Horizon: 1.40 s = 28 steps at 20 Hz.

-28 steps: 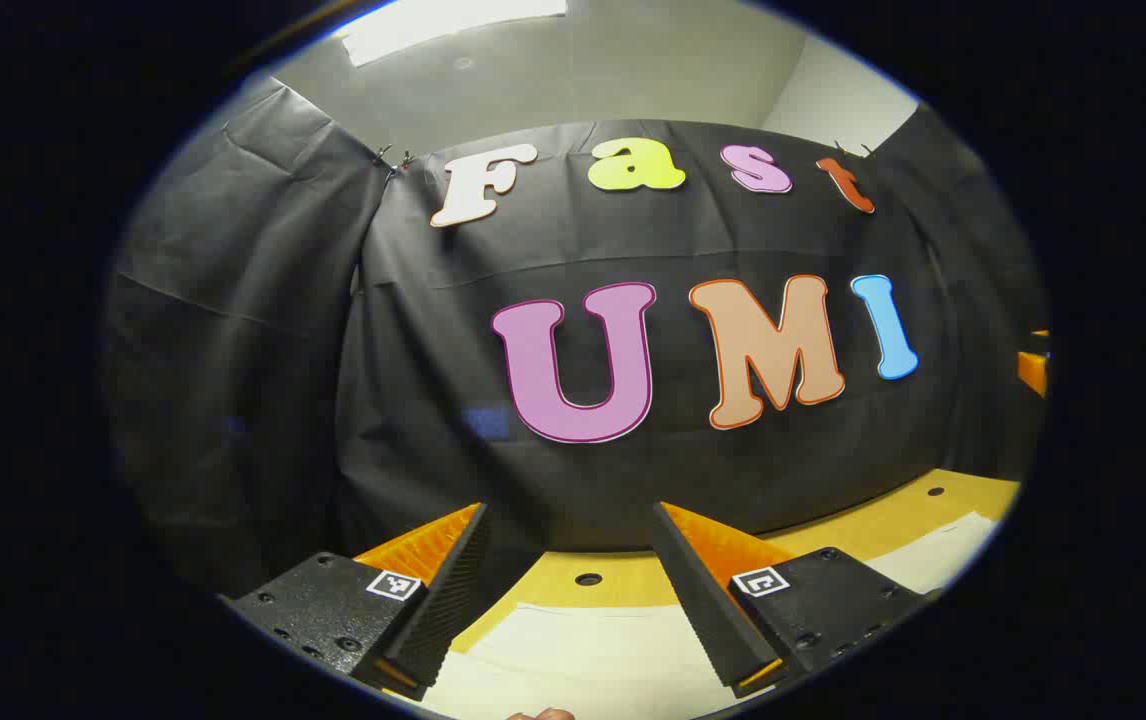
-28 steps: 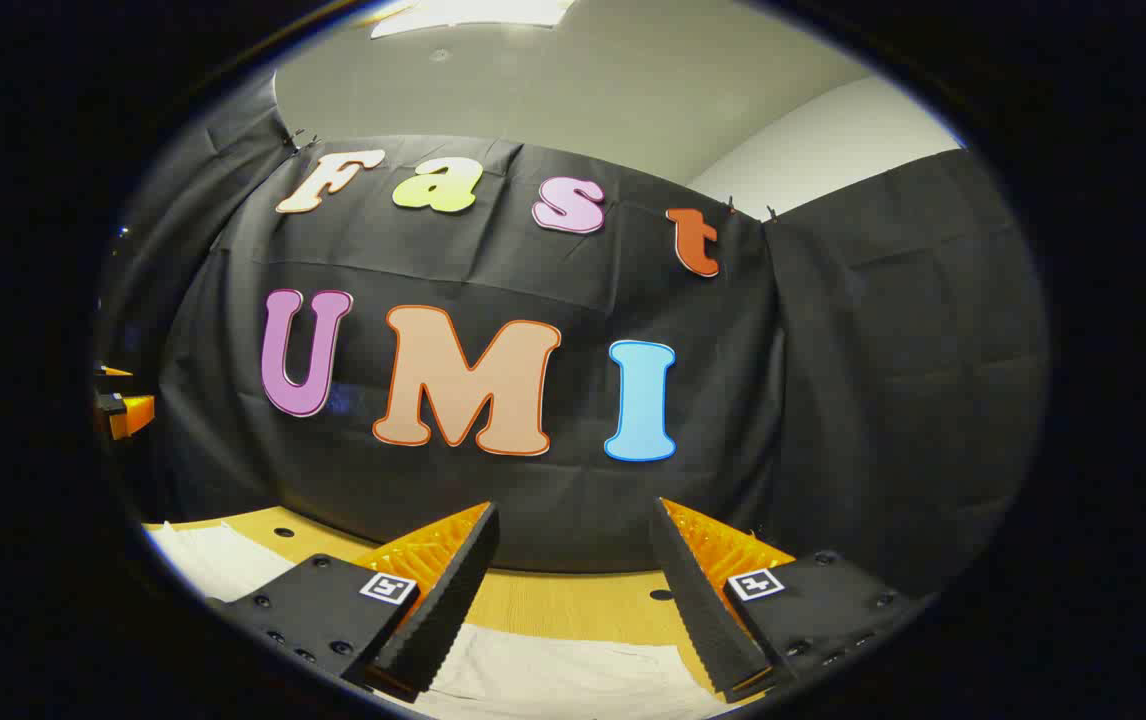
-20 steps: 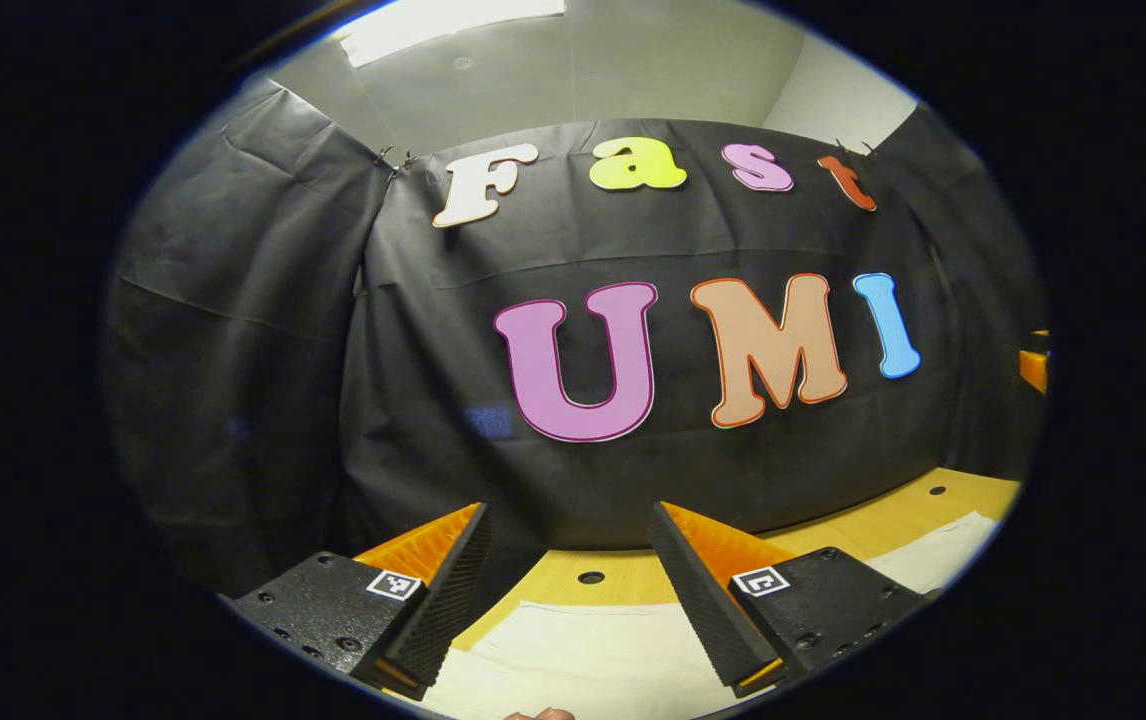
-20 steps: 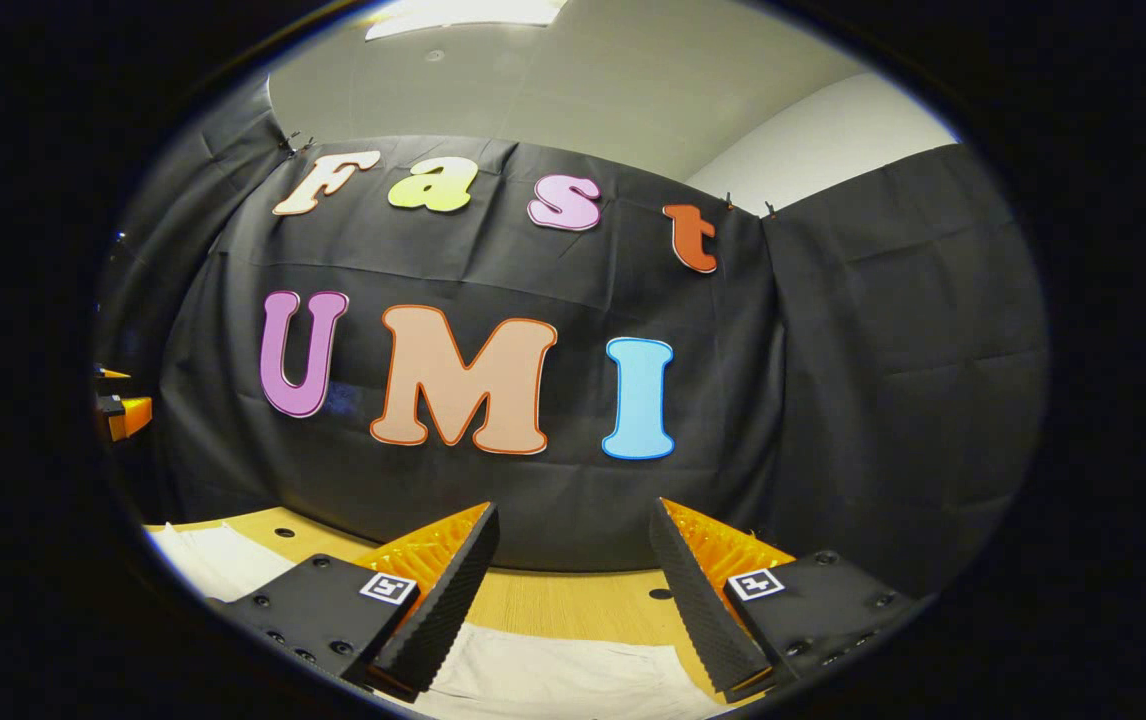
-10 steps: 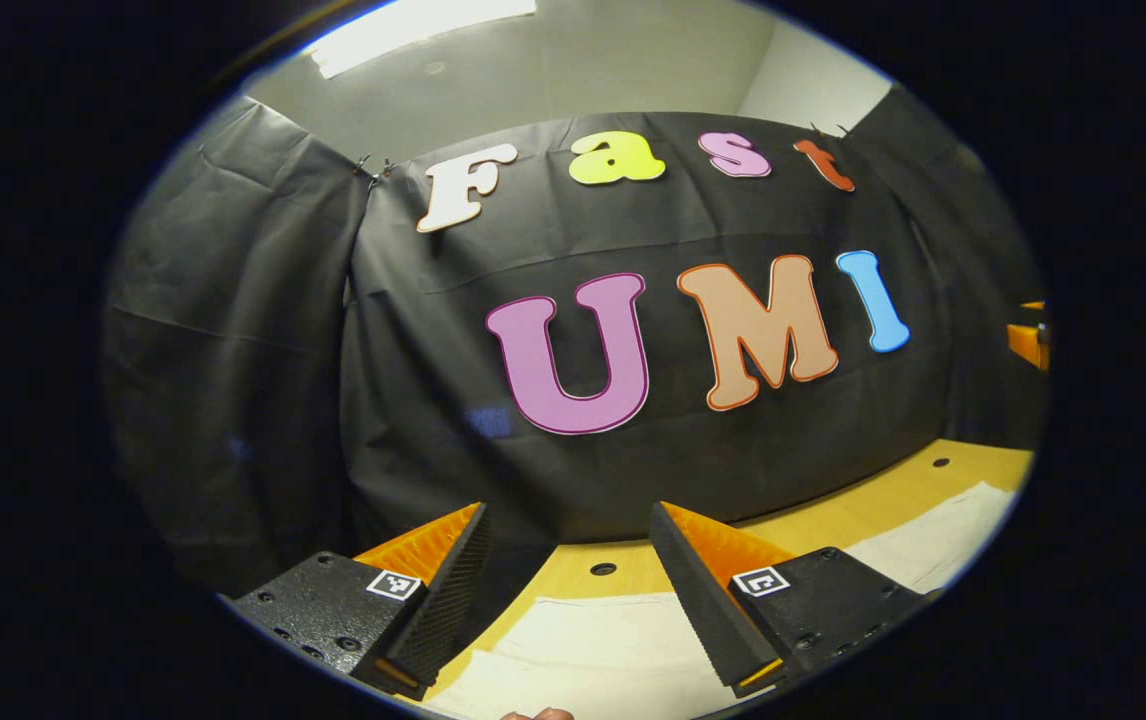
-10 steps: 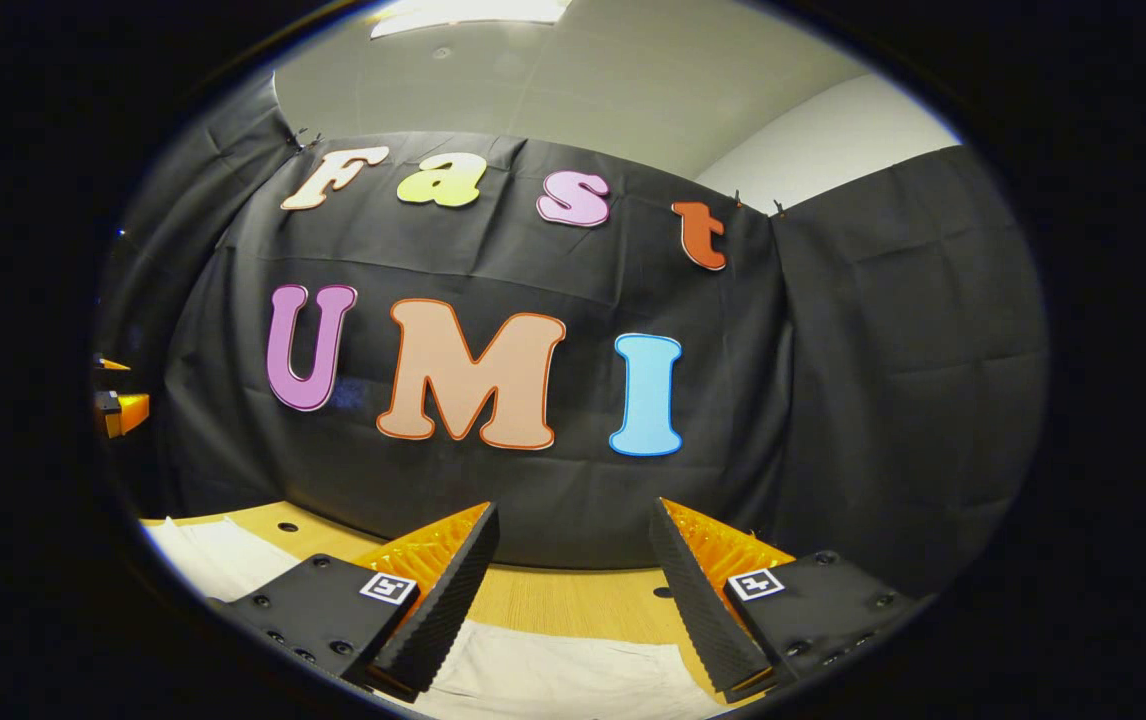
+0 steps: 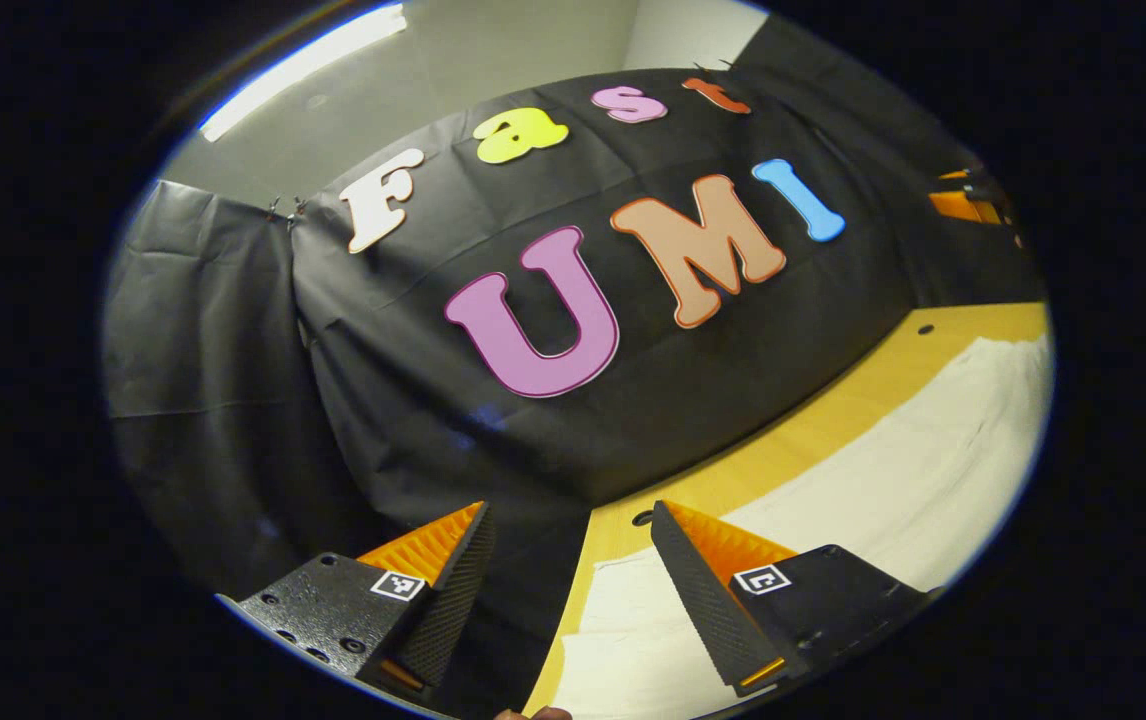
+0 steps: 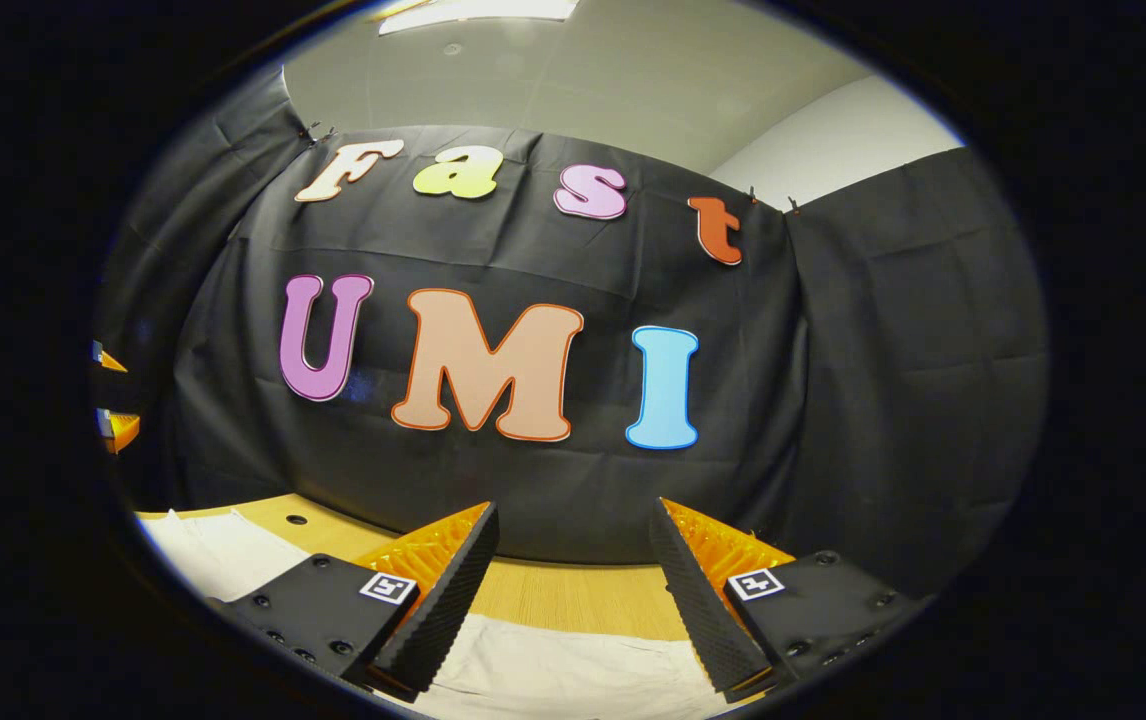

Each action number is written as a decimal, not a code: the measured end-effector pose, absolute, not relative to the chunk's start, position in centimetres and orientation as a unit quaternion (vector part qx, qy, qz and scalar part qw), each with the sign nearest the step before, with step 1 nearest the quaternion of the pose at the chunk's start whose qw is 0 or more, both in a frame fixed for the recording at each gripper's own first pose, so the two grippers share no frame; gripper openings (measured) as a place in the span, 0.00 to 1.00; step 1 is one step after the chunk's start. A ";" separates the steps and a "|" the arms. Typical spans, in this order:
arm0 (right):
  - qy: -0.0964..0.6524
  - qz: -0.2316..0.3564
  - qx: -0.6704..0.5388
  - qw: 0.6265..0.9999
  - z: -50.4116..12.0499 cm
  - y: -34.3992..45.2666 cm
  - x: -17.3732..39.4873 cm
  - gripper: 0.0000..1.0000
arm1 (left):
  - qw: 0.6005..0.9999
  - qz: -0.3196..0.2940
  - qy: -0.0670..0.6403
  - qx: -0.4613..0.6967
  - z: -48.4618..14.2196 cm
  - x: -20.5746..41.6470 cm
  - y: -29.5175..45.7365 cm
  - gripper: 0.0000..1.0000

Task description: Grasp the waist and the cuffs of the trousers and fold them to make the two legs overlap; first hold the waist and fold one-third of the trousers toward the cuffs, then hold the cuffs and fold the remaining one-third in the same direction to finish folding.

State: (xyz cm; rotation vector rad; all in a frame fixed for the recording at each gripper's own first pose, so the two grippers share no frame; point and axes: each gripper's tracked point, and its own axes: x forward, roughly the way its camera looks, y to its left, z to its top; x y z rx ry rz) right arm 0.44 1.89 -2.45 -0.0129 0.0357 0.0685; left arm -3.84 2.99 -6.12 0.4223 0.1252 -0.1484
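Pale trousers (image 7: 863,470) lie on the tabletop (image 7: 833,400) at lower right of the left gripper view; your left tool (image 7: 573,590) is spread, empty. Right gripper view: right tool (image 8: 573,600) also released above cloth at bottom centre. Lower both onto 1 edge.

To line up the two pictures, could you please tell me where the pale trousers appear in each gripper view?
Left gripper view: the trousers spread over the lower right, from behind the left gripper to the right edge, on the wooden table.
Right gripper view: the trousers lie at the bottom between the fingers of the right gripper, with more cloth at lower left.
Shared landmark: the wooden table's edge below the booth's black cloth wall.
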 end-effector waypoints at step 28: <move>0.060 0.055 -0.041 0.996 -6.9 2.8 -0.5 0.97 | 0.690 -0.363 0.345 0.523 -31.9 -19.1 9.5 0.97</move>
